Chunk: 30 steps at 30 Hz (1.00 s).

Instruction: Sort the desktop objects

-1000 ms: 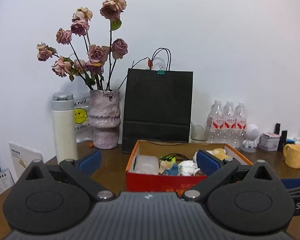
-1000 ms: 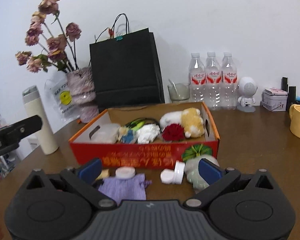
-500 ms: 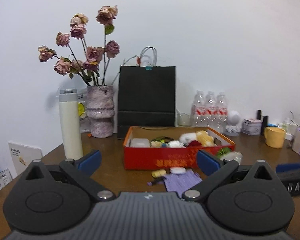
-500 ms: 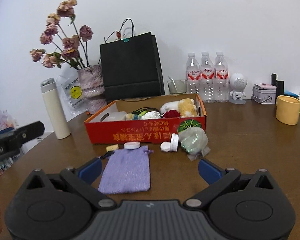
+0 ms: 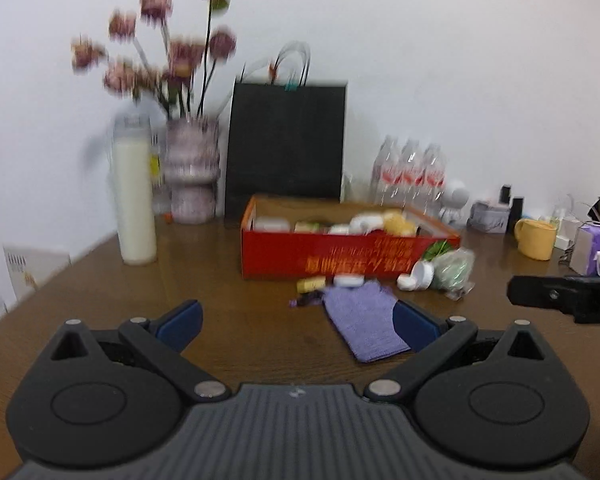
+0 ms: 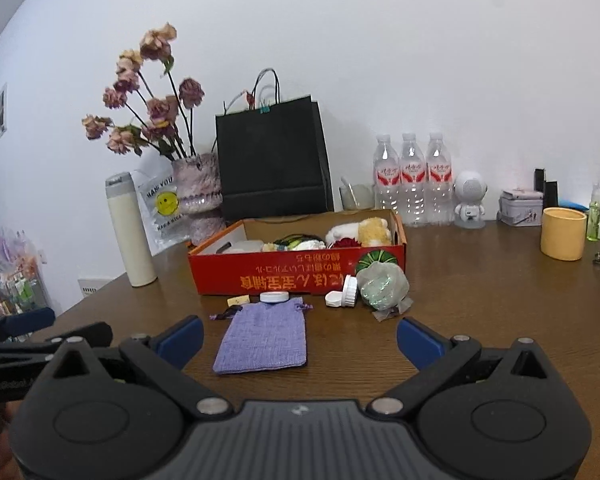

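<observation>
We held both the left gripper [image 5: 296,318] and right gripper [image 6: 300,334] wide and empty, the red box [image 6: 296,276] at twelve o'clock part-filled, the purple pouch [image 6: 264,338] and small items unsorted before it.

both grippers, left gripper [image 5: 296,320] and right gripper [image 6: 300,338], wide open, empty

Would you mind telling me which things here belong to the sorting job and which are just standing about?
Job: red box, purple pouch, white cap, white jar, plastic wrap bundle, yellow block.

Bystanders: black bag, vase, thermos, water bottles, yellow cup, astronaut figure.
</observation>
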Each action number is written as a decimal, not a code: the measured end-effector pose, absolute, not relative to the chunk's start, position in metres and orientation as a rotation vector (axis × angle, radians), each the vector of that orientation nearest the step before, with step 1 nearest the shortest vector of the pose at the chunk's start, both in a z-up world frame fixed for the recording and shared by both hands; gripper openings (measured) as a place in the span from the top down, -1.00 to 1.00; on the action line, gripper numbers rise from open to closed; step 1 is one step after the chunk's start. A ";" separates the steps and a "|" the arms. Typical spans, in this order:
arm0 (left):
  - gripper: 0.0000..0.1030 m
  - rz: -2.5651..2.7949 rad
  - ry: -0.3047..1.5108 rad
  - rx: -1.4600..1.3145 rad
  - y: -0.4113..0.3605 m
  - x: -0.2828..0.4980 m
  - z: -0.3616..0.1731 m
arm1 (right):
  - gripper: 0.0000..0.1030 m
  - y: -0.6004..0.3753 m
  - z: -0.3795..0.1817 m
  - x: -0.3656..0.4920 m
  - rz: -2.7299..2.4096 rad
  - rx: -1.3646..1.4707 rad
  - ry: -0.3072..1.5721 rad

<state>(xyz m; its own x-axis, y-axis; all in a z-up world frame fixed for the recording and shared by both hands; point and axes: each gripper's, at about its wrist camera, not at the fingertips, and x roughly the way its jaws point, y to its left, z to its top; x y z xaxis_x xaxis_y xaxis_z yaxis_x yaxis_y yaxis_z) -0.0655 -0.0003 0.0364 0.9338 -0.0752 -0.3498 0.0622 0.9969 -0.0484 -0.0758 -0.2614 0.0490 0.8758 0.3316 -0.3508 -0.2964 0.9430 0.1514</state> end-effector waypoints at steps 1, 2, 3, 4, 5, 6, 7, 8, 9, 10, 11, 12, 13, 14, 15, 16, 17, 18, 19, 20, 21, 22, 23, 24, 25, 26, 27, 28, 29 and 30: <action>-0.95 -0.072 0.398 -0.044 0.001 -0.052 0.035 | -1.00 -0.260 0.048 -0.068 0.334 0.096 0.400; -0.87 -0.085 0.421 -0.051 0.003 -0.039 0.034 | -1.00 -0.258 0.046 -0.061 0.334 0.094 0.416; -0.63 -0.113 0.431 -0.058 0.005 -0.025 0.033 | -1.00 -0.257 0.044 -0.054 0.327 0.091 0.432; -0.48 -0.144 0.441 -0.059 0.007 -0.009 0.032 | -1.00 -0.256 0.042 -0.047 0.320 0.090 0.447; -0.48 -0.170 0.447 -0.050 0.008 0.005 0.029 | -0.99 -0.255 0.040 -0.039 0.318 0.090 0.462; -0.44 -0.183 0.457 -0.033 0.009 0.021 0.026 | -0.96 -0.255 0.038 -0.031 0.324 0.092 0.477; -0.32 -0.186 0.480 -0.022 0.009 0.036 0.023 | -0.96 -0.255 0.037 -0.024 0.336 0.096 0.490; -0.20 -0.196 0.513 -0.015 0.009 0.054 0.020 | -0.96 -0.254 0.035 -0.018 0.348 0.099 0.502; -0.03 -0.193 0.542 -0.018 0.009 0.069 0.018 | -0.96 -0.253 0.034 -0.010 0.356 0.099 0.513; -0.08 -0.201 0.561 -0.020 0.008 0.080 0.016 | -0.96 -0.251 0.033 -0.004 0.354 0.095 0.520; -0.09 -0.235 0.579 -0.013 0.006 0.092 0.014 | -0.96 -0.250 0.032 0.002 0.347 0.089 0.526; -0.12 -0.257 0.595 -0.019 0.005 0.103 0.012 | -0.96 -0.248 0.031 0.009 0.343 0.085 0.533; -0.16 -0.260 0.616 -0.037 0.004 0.113 0.009 | -0.96 -0.246 0.029 0.016 0.341 0.085 0.541; -0.15 -0.257 0.640 -0.050 0.002 0.122 0.006 | -0.96 -0.245 0.028 0.022 0.341 0.089 0.546; -0.05 -0.254 0.652 -0.049 0.001 0.128 0.003 | -0.95 -0.243 0.027 0.028 0.343 0.092 0.553; 0.23 -0.255 0.650 -0.037 -0.002 0.130 0.000 | -0.95 -0.240 0.026 0.034 0.349 0.093 0.560; 0.41 -0.256 0.653 -0.028 -0.004 0.132 -0.003 | -0.95 -0.237 0.026 0.039 0.357 0.091 0.565; 0.54 -0.271 0.663 -0.029 -0.003 0.134 -0.006 | -0.92 -0.234 0.026 0.045 0.367 0.084 0.569; 0.59 -0.282 0.655 -0.029 -0.002 0.132 -0.007 | -0.91 -0.228 0.026 0.051 0.383 0.070 0.571; 0.64 -0.293 0.656 -0.030 0.000 0.133 -0.006 | -0.91 -0.223 0.027 0.057 0.398 0.051 0.568; 0.82 -0.303 0.657 -0.046 0.004 0.132 -0.003 | -0.91 -0.217 0.028 0.062 0.409 0.031 0.562; 0.98 -0.304 0.658 -0.080 0.011 0.132 0.000 | -0.90 -0.211 0.030 0.068 0.419 0.014 0.555; 0.98 -0.304 0.660 -0.128 0.019 0.132 0.002 | -0.89 -0.204 0.031 0.075 0.433 -0.002 0.546; 0.98 -0.300 0.655 -0.172 0.029 0.131 0.003 | -0.89 -0.197 0.034 0.082 0.449 -0.011 0.538; 0.98 -0.285 0.647 -0.202 0.038 0.130 0.004 | -0.89 -0.190 0.035 0.090 0.468 -0.016 0.532; 0.98 -0.260 0.636 -0.219 0.047 0.129 0.006 | -0.89 -0.182 0.037 0.097 0.488 -0.016 0.528; 0.99 -0.236 0.627 -0.235 0.055 0.128 0.006 | -0.86 -0.174 0.036 0.106 0.518 -0.016 0.529; 0.99 -0.217 0.621 -0.281 0.067 0.127 0.006 | -0.82 -0.166 0.033 0.115 0.548 -0.019 0.542; 0.99 -0.216 0.615 -0.335 0.078 0.127 0.006 | -0.64 -0.158 0.030 0.124 0.569 -0.024 0.567; 0.99 -0.212 0.609 -0.384 0.088 0.127 0.006 | -0.48 -0.150 0.026 0.134 0.583 -0.028 0.602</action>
